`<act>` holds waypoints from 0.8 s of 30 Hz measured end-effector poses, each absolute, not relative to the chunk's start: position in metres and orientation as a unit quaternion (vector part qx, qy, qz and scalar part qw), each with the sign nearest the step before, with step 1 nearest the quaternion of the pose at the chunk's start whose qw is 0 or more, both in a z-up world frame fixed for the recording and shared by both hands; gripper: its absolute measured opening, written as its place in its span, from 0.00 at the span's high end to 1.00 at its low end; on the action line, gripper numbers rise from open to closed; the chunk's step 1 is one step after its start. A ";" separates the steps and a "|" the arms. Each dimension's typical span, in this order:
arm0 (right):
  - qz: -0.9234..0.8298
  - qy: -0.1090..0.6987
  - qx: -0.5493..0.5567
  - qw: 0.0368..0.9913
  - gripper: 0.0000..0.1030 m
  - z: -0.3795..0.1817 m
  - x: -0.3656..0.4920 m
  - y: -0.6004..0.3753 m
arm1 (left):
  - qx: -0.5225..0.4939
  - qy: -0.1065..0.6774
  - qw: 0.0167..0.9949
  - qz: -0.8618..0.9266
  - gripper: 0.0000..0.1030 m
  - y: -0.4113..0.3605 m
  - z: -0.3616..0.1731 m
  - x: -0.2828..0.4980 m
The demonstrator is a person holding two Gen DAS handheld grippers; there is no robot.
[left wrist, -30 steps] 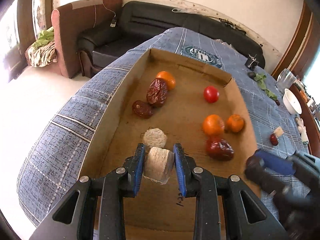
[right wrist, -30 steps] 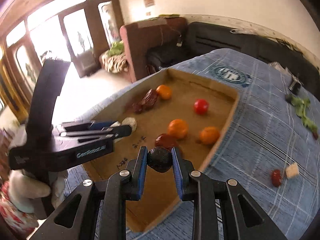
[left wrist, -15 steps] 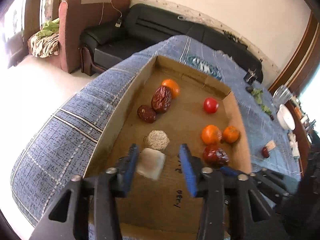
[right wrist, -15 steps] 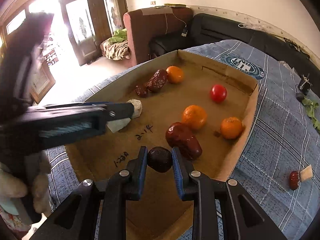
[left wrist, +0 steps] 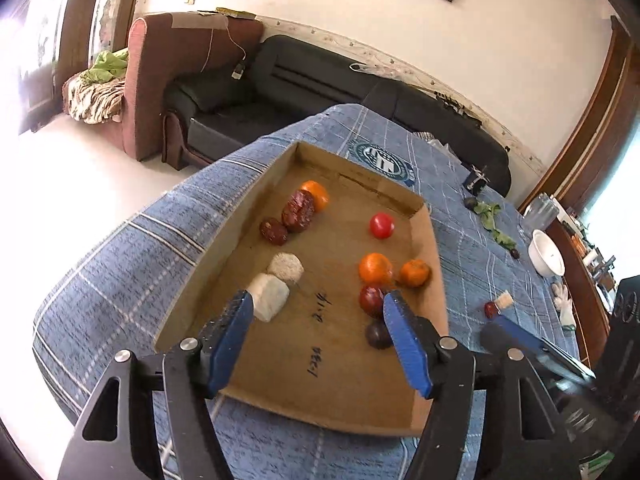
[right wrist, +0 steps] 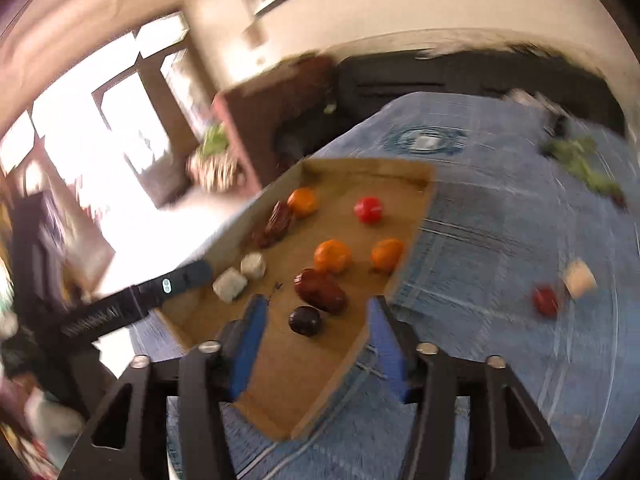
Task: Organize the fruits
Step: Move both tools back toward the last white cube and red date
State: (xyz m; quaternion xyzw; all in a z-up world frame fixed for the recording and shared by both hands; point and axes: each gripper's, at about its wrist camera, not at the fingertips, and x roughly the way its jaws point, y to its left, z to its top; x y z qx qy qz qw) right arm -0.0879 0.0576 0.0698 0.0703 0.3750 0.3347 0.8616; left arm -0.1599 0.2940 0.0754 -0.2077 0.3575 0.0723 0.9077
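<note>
Both the left gripper (left wrist: 320,340) and right gripper (right wrist: 316,344) gape wide and empty over the cardboard tray (left wrist: 434,264); next, probably through blur, reach squarely for the red fruit (right wrist: 546,301) outside the tray's right wall.

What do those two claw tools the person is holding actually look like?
Each hand-held gripper, the left and the right, is a black frame with triangular cut-outs and silver bolts. It ends in two flat fingers with blue textured pads. Seen from the right wrist camera, the left one's side carries white lettering, too blurred to read. No cables or sleeves show.
</note>
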 end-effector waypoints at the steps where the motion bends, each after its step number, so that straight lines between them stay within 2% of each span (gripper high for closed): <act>1: 0.322 0.376 0.085 0.865 0.41 0.069 -0.089 0.046 | -0.201 0.359 0.908 0.071 0.32 0.289 0.076 -0.160; 5: 0.268 0.376 0.118 0.879 0.41 0.065 -0.095 0.004 | -0.166 0.364 0.914 0.068 0.19 0.259 0.077 -0.160; 14: 0.235 0.361 0.136 0.892 0.41 0.067 -0.105 -0.038 | -0.058 0.372 0.926 0.036 0.19 0.178 0.078 -0.160; 24: 0.223 0.359 0.153 0.893 0.36 0.061 -0.115 -0.066 | -0.013 0.368 0.929 0.042 0.19 0.144 0.084 -0.163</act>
